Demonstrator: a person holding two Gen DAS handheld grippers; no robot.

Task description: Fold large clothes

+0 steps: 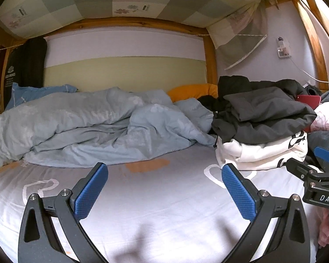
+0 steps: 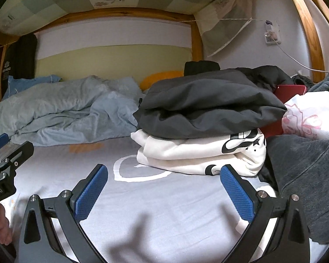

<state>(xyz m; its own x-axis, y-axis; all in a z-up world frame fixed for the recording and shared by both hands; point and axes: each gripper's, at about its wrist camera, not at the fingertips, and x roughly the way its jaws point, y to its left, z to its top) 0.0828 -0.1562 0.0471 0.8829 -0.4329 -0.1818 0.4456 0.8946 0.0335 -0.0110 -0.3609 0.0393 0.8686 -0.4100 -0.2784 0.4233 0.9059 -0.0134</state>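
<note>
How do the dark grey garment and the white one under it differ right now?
The dark grey garment lies on top of the stack; the white garment sits beneath it, on the sheet. The grey one is plain and folded loosely, overhanging; the white one carries a black print and lies in flatter layers. Both are folded, and neither is in a claw.

Bed w/ pale sheet, white heart outlines + orange patches. Crumpled lt-blue duvet along far side; blue pillow and orange pillow behind it by the wall. On the right, folded white garment lies on sheet, dark grey garment stacked on top. Denim item at right edge.
</note>
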